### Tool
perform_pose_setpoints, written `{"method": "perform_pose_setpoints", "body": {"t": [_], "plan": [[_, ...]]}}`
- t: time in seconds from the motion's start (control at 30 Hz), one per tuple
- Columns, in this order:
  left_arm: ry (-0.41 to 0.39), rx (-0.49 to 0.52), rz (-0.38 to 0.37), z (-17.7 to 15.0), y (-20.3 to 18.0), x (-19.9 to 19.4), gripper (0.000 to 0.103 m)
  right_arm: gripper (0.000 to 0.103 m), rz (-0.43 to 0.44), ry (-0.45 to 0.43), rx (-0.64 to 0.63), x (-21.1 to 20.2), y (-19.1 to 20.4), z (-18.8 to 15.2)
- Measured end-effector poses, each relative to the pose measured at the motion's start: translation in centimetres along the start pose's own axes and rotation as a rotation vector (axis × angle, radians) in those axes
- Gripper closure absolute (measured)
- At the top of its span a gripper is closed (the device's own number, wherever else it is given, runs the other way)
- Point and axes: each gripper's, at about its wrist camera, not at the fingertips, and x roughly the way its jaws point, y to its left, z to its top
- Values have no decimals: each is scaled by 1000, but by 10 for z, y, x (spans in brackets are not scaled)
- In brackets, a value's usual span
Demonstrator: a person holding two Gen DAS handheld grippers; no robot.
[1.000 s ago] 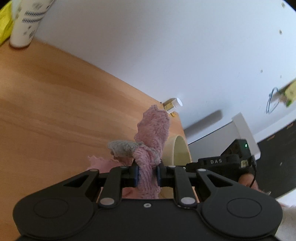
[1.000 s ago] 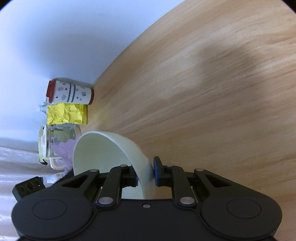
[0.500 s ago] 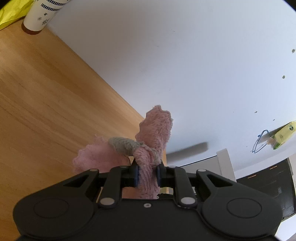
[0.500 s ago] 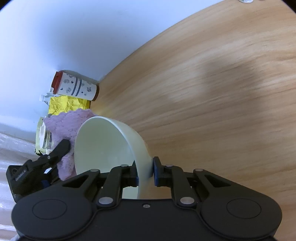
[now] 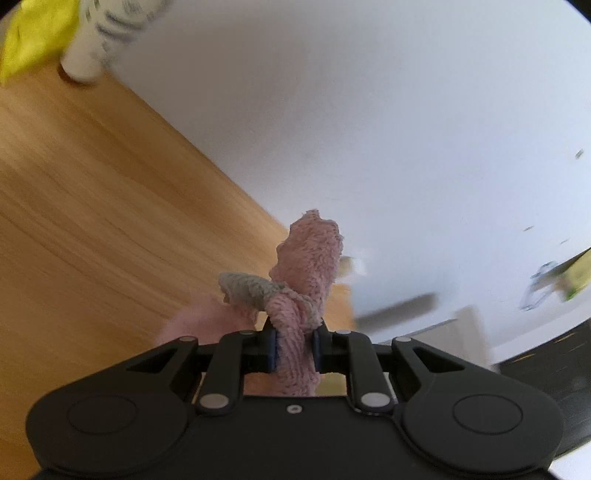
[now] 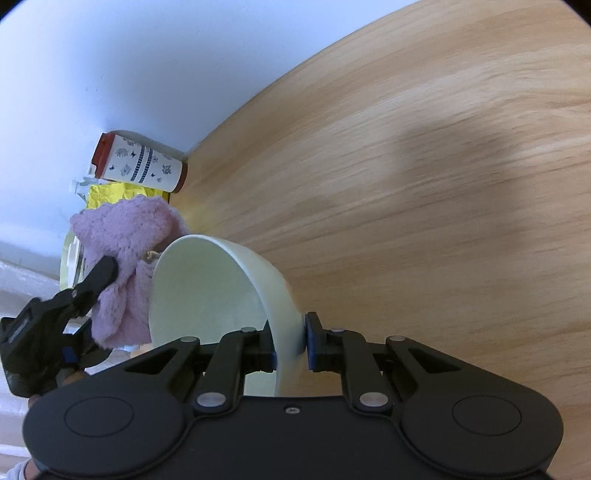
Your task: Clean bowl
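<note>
My right gripper [image 6: 290, 347] is shut on the rim of a pale green bowl [image 6: 218, 291], held tilted on its side above the wooden table [image 6: 424, 166], its opening facing left. My left gripper [image 5: 294, 349] is shut on a pink cloth [image 5: 308, 266] with a grey edge. In the right wrist view the same cloth [image 6: 125, 258] and the left gripper [image 6: 92, 291] sit just left of the bowl's opening, the cloth close to or touching the rim. The bowl is not in the left wrist view.
A white patterned tumbler with a red lid [image 6: 142, 168] and yellow crumpled packaging [image 6: 118, 192] stand at the table's back by the white wall. They show blurred in the left wrist view, the tumbler [image 5: 107, 33] beside the packaging [image 5: 33, 37]. A glass jar is partly hidden behind the cloth.
The left gripper with the pink cloth has moved up to the bowl's opening. The bowl has tilted further and lifted with the right gripper.
</note>
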Motion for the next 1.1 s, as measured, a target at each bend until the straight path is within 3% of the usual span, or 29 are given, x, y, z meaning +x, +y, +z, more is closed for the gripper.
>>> {"method": "perform_pose_setpoints", "body": {"t": [0.3, 0.4, 0.47, 0.57, 0.67, 0.9, 1.1], "plan": [[76, 185, 220, -13, 10, 40, 86, 87, -51, 13, 6, 0, -9, -4], [117, 306, 302, -16, 6, 46, 75, 87, -64, 18, -7, 0, -8, -3], [140, 400, 337, -17, -2, 45, 48, 86, -73, 20, -19, -1, -7, -2], [160, 600, 405, -20, -22, 41, 44, 86, -75, 22, -28, -1, -5, 0], [202, 767, 424, -23, -36, 35, 38, 86, -74, 21, -32, -2, -5, 0], [336, 1174, 348, -42, -61, 36, 36, 86, -75, 22, -41, -4, -5, 1], [484, 1364, 379, -62, -47, 71, 37, 86, -74, 26, -31, -5, -5, 1]]}}
